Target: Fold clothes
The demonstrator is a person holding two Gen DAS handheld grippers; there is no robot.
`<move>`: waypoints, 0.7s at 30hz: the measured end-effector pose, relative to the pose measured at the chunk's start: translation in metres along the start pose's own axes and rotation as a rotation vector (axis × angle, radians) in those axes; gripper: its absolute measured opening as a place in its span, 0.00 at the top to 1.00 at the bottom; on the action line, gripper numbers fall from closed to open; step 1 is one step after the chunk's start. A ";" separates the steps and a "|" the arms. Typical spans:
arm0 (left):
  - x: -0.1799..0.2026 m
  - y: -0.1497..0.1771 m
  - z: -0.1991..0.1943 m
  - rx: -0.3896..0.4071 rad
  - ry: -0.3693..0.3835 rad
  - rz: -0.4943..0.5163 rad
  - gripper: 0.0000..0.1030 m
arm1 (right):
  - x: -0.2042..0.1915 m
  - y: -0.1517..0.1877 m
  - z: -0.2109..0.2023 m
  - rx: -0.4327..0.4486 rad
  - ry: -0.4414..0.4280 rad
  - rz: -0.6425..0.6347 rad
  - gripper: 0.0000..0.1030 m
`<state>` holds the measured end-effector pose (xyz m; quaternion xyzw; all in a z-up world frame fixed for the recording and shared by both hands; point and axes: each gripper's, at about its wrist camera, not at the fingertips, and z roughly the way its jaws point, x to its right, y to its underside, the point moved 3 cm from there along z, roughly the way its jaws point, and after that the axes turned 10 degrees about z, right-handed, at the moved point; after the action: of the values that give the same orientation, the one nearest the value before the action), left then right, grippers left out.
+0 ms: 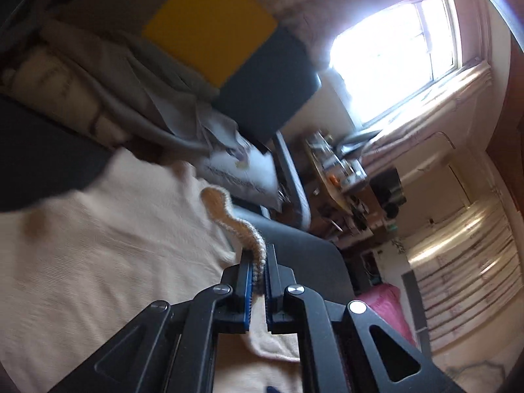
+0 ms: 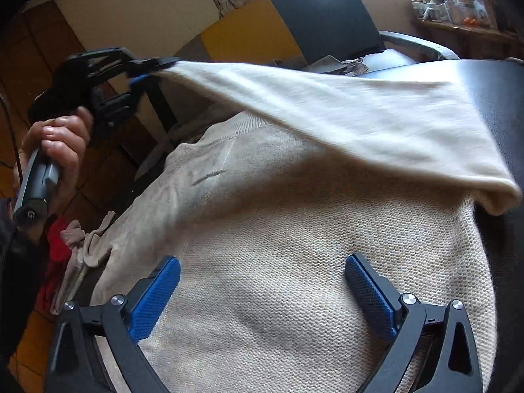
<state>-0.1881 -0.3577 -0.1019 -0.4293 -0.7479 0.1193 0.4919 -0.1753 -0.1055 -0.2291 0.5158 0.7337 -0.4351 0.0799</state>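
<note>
A cream knit sweater lies spread over a black surface. My left gripper is shut on the sweater's ribbed edge. In the right wrist view a hand holds the left gripper raised at the upper left. It lifts one corner, so a flap of sweater stretches taut over the body of the garment. My right gripper is open and low over the sweater's body, its blue pads wide apart with nothing pinched between them.
Behind the surface stands a dark office chair with papers on its seat, beside a yellow panel. Red cloth and beige stockings lie at the left edge. A cluttered shelf is at the far right, and a bright window beyond.
</note>
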 end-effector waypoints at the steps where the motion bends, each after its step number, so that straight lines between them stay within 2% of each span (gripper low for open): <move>1: -0.009 0.003 -0.009 0.005 -0.018 -0.002 0.96 | 0.000 0.000 0.001 -0.001 0.002 -0.002 0.00; 6: -0.055 0.027 -0.052 0.016 -0.100 -0.027 0.96 | -0.001 0.002 -0.002 -0.005 0.013 -0.014 0.00; 12: -0.110 0.068 -0.074 -0.006 -0.183 -0.092 0.96 | -0.005 0.004 0.000 -0.011 0.043 -0.035 0.00; 15: -0.135 0.084 -0.071 -0.036 -0.218 -0.132 0.96 | -0.005 0.003 0.000 -0.013 0.051 -0.041 0.00; 17: -0.150 0.096 -0.060 -0.103 -0.226 -0.170 0.96 | -0.003 0.002 0.000 -0.017 0.046 -0.034 0.00; 19: -0.153 0.104 -0.057 -0.136 -0.245 -0.152 0.96 | -0.002 0.000 -0.002 -0.023 0.040 -0.023 0.00; 21: -0.150 0.106 -0.063 -0.130 -0.239 -0.127 0.96 | -0.004 -0.005 -0.004 -0.041 0.072 -0.018 0.01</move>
<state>-0.0579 -0.4234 -0.2297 -0.3947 -0.8330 0.0896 0.3773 -0.1764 -0.1061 -0.2213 0.5225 0.7495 -0.4019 0.0602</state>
